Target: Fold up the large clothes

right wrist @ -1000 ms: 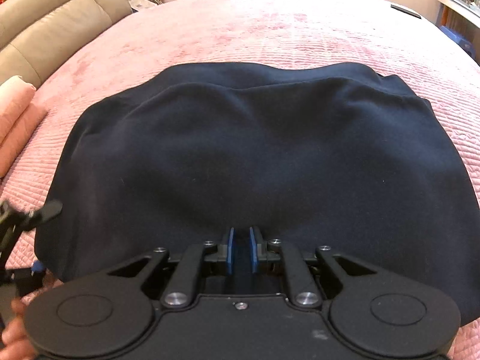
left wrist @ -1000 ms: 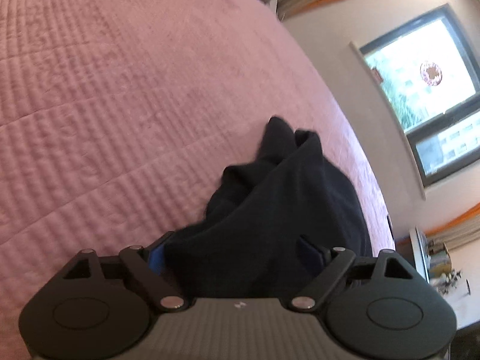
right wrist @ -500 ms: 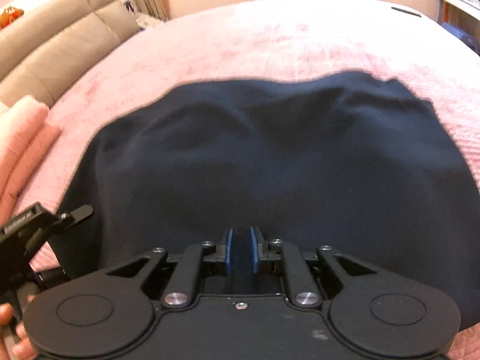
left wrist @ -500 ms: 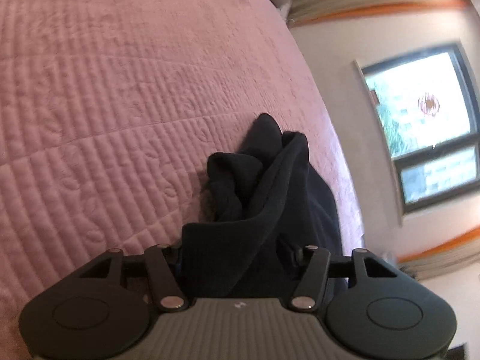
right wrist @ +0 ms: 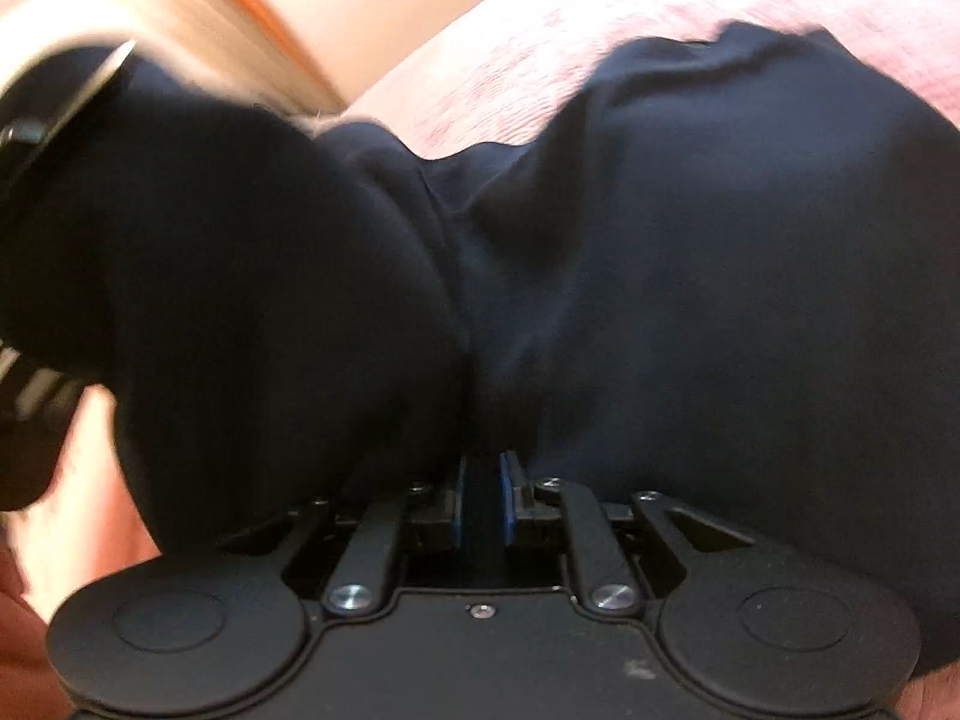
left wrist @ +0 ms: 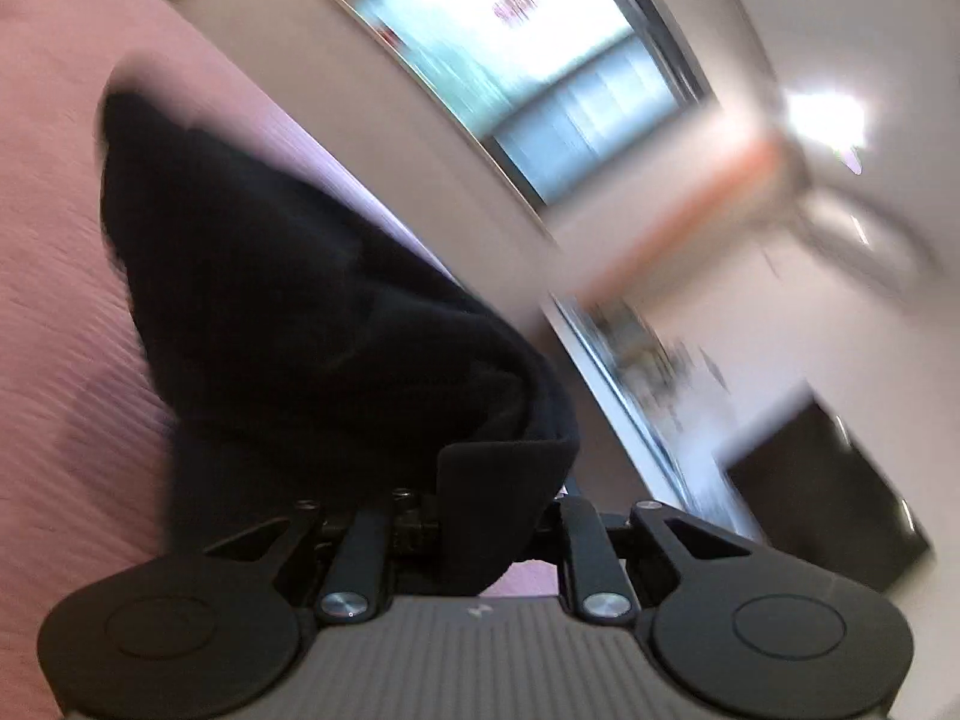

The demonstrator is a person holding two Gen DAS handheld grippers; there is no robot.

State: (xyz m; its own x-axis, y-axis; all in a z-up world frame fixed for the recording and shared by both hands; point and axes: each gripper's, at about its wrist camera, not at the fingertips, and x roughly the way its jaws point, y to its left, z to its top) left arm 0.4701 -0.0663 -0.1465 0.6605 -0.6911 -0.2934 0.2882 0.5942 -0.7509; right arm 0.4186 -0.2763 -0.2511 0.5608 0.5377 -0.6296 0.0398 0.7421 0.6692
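Observation:
A large dark navy garment [left wrist: 312, 312] lies on a pink quilted bedspread [left wrist: 54, 300]. In the blurred left wrist view one edge is lifted off the bed and bunched between the jaws of my left gripper [left wrist: 480, 516], which are closing on it; the cloth hides the fingertips. In the right wrist view the garment [right wrist: 720, 270] fills most of the picture, and my right gripper [right wrist: 482, 480] is shut on a fold of it between its blue pads [right wrist: 509, 498]. The raised left part of the cloth hangs as a dark bulge at the left.
The bedspread [right wrist: 600, 18] shows beyond the garment. A bright window [left wrist: 540, 78] and a dark screen [left wrist: 828, 480] are on the wall past the bed. Blurred black gear [right wrist: 36, 138], a pale curtain with an orange band [right wrist: 198, 18], and part of a hand [right wrist: 18, 630] sit at the left.
My left gripper went from wide open around the garment's edge to closed on it, then rose and rolled. The right gripper kept its grip and dipped; the garment's left side lifted into a bulge.

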